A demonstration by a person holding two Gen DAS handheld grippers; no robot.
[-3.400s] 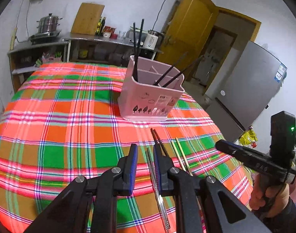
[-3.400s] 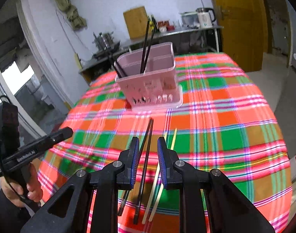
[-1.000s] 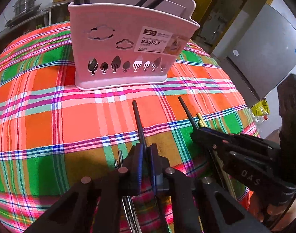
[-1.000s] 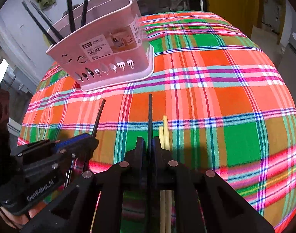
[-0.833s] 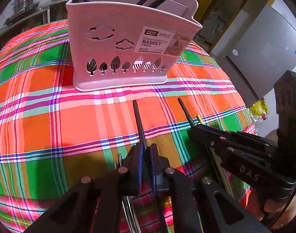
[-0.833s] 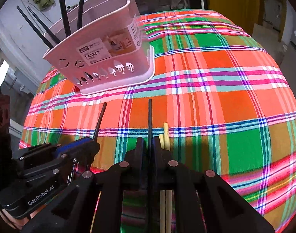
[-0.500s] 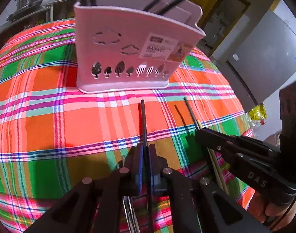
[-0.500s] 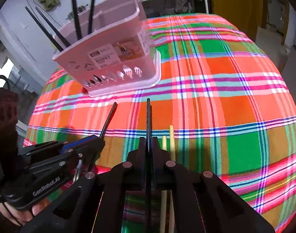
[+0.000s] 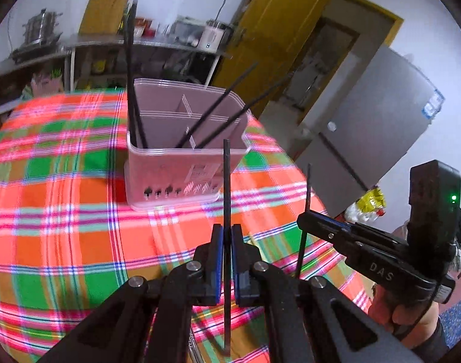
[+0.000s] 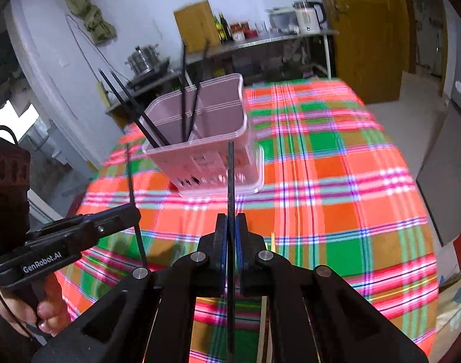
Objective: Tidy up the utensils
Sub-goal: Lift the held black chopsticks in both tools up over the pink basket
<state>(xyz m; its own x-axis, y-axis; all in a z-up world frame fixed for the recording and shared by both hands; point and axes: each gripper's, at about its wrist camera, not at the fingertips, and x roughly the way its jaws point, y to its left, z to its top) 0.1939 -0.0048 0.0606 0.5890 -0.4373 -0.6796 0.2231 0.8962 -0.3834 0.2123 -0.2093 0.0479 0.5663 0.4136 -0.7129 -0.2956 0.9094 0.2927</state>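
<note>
My left gripper (image 9: 226,236) is shut on a black chopstick (image 9: 226,187) and holds it upright above the plaid tablecloth (image 9: 64,199). My right gripper (image 10: 229,227) is shut on a second black chopstick (image 10: 230,178), also lifted and upright. Each gripper shows in the other's view, the right one (image 9: 304,220) and the left one (image 10: 133,211). The pink utensil basket (image 9: 182,169) stands ahead on the table with several black chopsticks leaning in its compartments; it also shows in the right wrist view (image 10: 212,151). Pale wooden chopsticks (image 10: 272,242) lie on the cloth below my right gripper.
A counter with a pot (image 9: 41,27), a kettle (image 10: 306,15) and bottles runs along the back wall. A yellow door (image 9: 260,36) and a grey fridge (image 9: 381,115) stand to the right of the table. The table edge curves down at the right.
Both grippers have lifted their black chopsticks off the cloth and risen, so the basket now appears lower and farther. The chopsticks have turned from lying flat to upright.
</note>
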